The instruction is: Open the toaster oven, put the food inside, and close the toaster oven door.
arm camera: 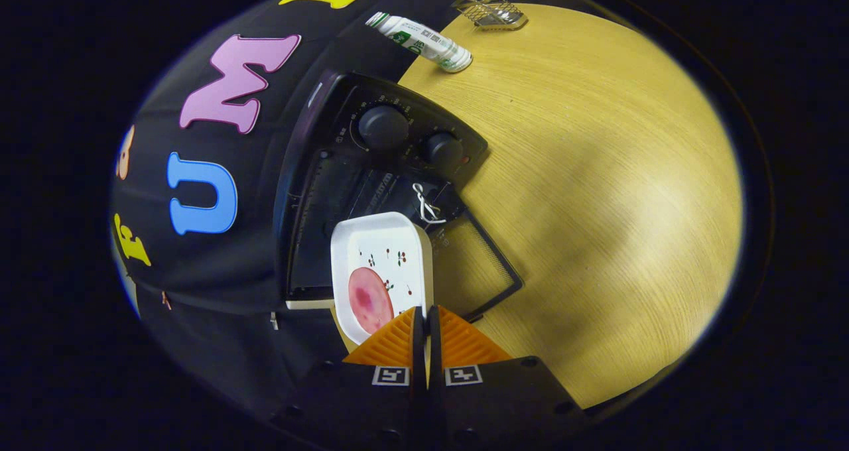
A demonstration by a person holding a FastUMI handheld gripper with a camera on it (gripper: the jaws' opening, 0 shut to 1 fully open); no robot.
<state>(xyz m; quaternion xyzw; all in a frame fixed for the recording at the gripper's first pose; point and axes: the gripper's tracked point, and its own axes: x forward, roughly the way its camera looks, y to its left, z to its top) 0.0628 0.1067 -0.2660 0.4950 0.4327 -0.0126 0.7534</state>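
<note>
Gripper view: fingers (425, 318) pinched nearly together, apparently gripping the white tray (381, 272) before the toaster oven (371, 172).

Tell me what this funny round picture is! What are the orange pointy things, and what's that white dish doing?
The camera rides on a hand-held grabber that a person carries, so you look along its two orange fingers. The gripper is pinched on the rim of a white tray with a pink slice of food on it. Just ahead is a black toaster oven with two round knobs. Its glass door is folded down open, and the tray is held over it, at the oven's mouth. Everything sits on a yellow wooden table. Far beyond lie a white-and-green tube and a small wire rack.
</note>
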